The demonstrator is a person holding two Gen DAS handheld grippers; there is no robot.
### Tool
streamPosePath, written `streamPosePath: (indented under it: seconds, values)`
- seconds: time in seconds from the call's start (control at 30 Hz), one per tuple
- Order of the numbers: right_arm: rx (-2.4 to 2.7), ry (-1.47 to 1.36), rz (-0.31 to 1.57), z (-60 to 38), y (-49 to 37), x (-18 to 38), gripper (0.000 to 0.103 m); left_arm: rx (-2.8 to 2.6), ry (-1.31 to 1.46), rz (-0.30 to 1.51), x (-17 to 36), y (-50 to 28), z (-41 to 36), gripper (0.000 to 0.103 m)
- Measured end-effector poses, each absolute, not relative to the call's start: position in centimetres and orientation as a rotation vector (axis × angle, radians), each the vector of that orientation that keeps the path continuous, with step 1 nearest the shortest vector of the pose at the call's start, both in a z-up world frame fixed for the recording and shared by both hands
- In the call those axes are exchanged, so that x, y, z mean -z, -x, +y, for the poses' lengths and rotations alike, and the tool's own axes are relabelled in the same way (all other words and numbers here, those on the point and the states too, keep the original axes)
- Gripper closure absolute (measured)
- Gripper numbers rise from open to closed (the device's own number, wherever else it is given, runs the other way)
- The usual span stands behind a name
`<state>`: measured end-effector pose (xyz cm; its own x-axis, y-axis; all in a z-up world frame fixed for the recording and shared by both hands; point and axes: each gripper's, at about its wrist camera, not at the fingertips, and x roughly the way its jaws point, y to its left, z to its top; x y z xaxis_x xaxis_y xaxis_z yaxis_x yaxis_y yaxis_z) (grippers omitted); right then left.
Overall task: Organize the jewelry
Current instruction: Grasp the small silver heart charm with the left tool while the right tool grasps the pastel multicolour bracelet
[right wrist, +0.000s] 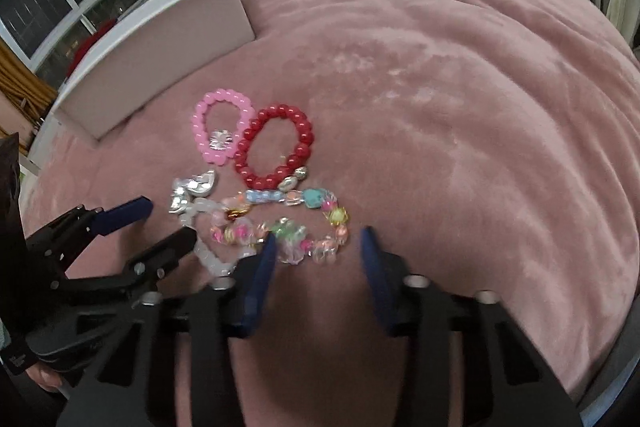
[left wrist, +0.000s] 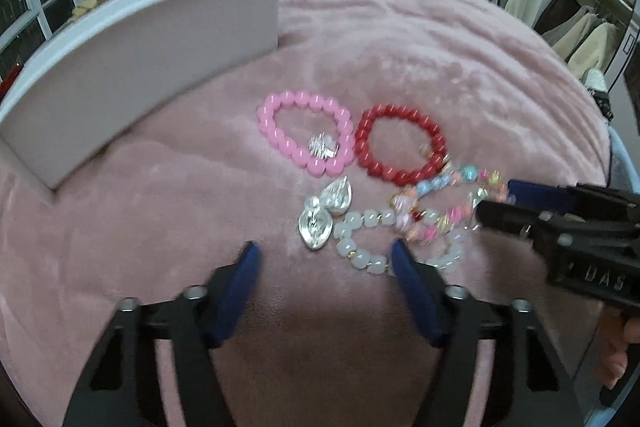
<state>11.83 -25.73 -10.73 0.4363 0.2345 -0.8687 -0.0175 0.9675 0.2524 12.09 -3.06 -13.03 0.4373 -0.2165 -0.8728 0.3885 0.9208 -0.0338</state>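
The left gripper [left wrist: 324, 259] has its two blue jaws spread wide apart and holds nothing; the right one of its jaws lies over the near side of the white bracelet [left wrist: 362, 245], and the left one is above bare blanket. The right gripper [right wrist: 318, 241] is open too and empty, with its left jaw touching or just over the near beads of the colorful bracelet [right wrist: 294, 217], while its right jaw is just beside that bracelet's right end. The white bracelet and the colorful bracelet overlap each other. Just to the left of them lie two silver clips [left wrist: 322, 217], touching one another. Farther from the jaws is the red bracelet [left wrist: 400, 145], and next to it, on its left, the pink bracelet [left wrist: 306, 131] with a small silver charm [left wrist: 322, 147] inside its ring; these two bracelets touch at the side. All the jewelry rests on a pink fuzzy blanket [right wrist: 440, 87]. Behind and to the left stands a white box [left wrist: 132, 67], well apart from the bracelets, and nothing lies between it and them.
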Motion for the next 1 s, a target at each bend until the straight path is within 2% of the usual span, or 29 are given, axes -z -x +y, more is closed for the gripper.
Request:
streamPosePath:
  seconds: [0.03,0.1,0.13,0.17,0.23,0.33,0.63,0.67,0.7,0.73,0.77,0.8,0.83,0.9,0.93,0.97,1.0]
  values:
    - [-0.166,-0.221,1.111,-25.8,-11.7,10.9,0.071,0.386,-0.173,1.059,13.3,-12.2,-2.8,0.046]
    - [-0.176,-0.237,1.101,-26.1,-11.5,11.0,0.075,0.387,-0.164,1.052,13.3,-12.1,-2.5,0.059]
    - [-0.187,-0.250,1.094,-26.2,-11.4,10.9,0.080,0.396,-0.157,1.059,13.3,-12.1,-2.5,0.069]
    - [-0.188,-0.257,1.087,-26.2,-11.4,10.7,0.093,0.402,-0.148,1.061,13.2,-12.1,-2.3,0.081]
    - [-0.198,-0.282,1.050,-26.4,-11.2,10.1,0.093,0.395,-0.144,1.067,13.1,-12.1,-2.1,0.093]
    - [-0.215,-0.296,1.027,-26.2,-11.2,9.4,0.093,0.393,-0.134,1.069,13.0,-12.0,-1.7,0.097]
    - [-0.258,-0.292,0.955,-25.0,-11.1,7.2,0.093,0.379,-0.124,1.042,12.0,-11.7,-1.2,0.097]
    - [-0.260,-0.293,0.957,-24.9,-11.1,7.2,0.093,0.381,-0.123,1.039,11.9,-11.8,-1.2,0.093]
    - [-0.262,-0.295,0.967,-24.9,-11.2,7.3,0.093,0.389,-0.120,1.041,11.9,-11.9,-1.2,0.084]
    - [-0.259,-0.294,0.977,-24.9,-11.3,7.5,0.093,0.397,-0.118,1.040,11.9,-12.0,-1.3,0.049]
    - [-0.260,-0.293,0.983,-24.9,-11.2,7.6,0.093,0.385,-0.128,1.022,11.8,-12.1,-1.4,0.020]
    - [-0.261,-0.291,0.987,-24.8,-11.3,7.7,0.093,0.373,-0.142,0.981,11.6,-12.1,-1.6,0.015]
    - [-0.262,-0.289,0.986,-24.8,-11.2,7.7,0.093,0.376,-0.157,0.968,11.6,-12.1,-1.9,0.016]
    - [-0.263,-0.283,0.983,-24.6,-11.2,7.7,0.093,0.376,-0.191,0.988,12.2,-12.8,-2.6,0.038]
    - [-0.263,-0.285,0.983,-24.6,-11.2,7.7,0.093,0.374,-0.200,1.012,12.7,-13.3,-3.0,0.061]
    - [-0.262,-0.286,0.983,-24.6,-11.1,7.8,0.093,0.377,-0.198,1.034,13.2,-13.8,-3.1,0.070]
    - [-0.260,-0.287,0.984,-24.6,-11.2,7.9,0.093,0.388,-0.180,1.044,13.5,-14.1,-3.1,0.074]
